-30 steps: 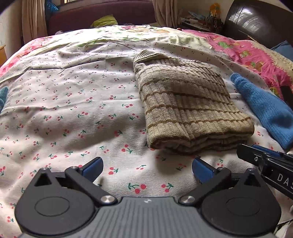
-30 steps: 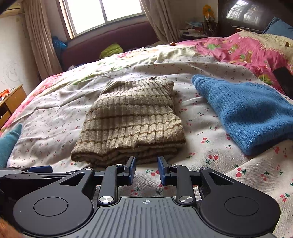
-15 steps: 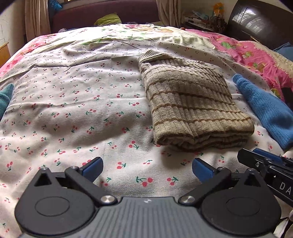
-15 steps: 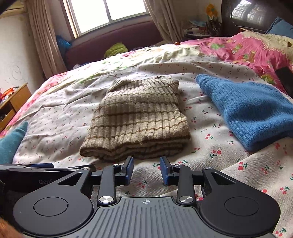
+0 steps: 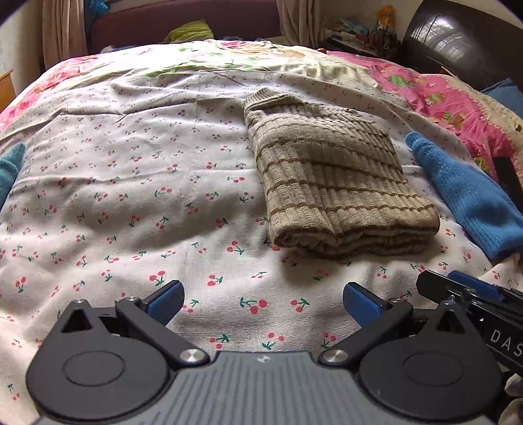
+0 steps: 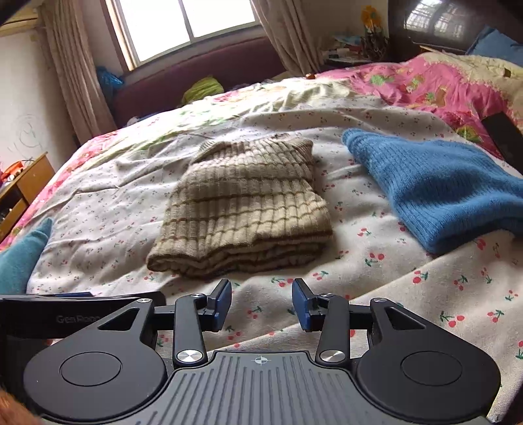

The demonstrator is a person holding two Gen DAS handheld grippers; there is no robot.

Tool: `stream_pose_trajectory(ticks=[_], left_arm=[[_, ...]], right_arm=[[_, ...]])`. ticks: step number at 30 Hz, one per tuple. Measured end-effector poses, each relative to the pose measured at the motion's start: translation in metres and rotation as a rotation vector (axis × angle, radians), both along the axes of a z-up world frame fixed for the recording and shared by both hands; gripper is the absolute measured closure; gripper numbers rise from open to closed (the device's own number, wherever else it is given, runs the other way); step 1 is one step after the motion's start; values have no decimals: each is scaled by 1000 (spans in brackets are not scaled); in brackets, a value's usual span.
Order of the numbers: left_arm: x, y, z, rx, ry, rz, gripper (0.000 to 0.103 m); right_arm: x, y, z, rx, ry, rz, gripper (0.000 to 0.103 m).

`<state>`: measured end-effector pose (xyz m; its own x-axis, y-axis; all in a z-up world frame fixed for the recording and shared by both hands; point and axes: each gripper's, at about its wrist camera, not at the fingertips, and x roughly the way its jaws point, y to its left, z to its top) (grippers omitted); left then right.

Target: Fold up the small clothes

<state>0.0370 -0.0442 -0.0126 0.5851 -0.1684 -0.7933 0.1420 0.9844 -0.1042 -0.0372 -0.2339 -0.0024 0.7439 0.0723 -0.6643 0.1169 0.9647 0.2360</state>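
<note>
Nearest each camera are the black tongs with blue pads. The left tongs (image 5: 263,299) are spread wide and released, holding nothing, hovering above the white cotton bedsheet printed with small red cherries (image 5: 137,202). The right tongs (image 6: 261,302) are also released, their blue pads set closer together with a clear gap between them and nothing in it; they sit just beside the left tongs, whose dark body shows at the lower left edge of the right wrist view.

Just beyond the fingertips of both lies the folded beige ribbed knit sweater with thin brown stripes (image 5: 336,183), flat on the bed, its thick folded edge facing the tongs and its ribbed collar pointing away toward the far end. Neither pair of tongs touches it.

To the right of that sweater, near but apart from it, a bright blue knit garment (image 6: 438,186) lies spread on the sheet. At the far left edge a teal knit piece (image 6: 23,258) pokes into view.

Farther back, a pink floral quilt (image 6: 434,85) is bunched along the right side of the bed. Beyond the bed stand a dark maroon padded bench (image 6: 202,72) with a lime-green cloth (image 6: 202,88) on it, beige curtains and a bright window (image 6: 186,23).
</note>
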Motion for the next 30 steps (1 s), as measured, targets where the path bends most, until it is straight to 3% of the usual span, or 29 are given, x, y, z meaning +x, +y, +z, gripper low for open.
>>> stream_pose_trajectory(ticks=[30], left_arm=[[-1, -3, -4, 32, 13, 6, 0]], right_arm=[[3, 5, -7, -12, 30, 22, 59]])
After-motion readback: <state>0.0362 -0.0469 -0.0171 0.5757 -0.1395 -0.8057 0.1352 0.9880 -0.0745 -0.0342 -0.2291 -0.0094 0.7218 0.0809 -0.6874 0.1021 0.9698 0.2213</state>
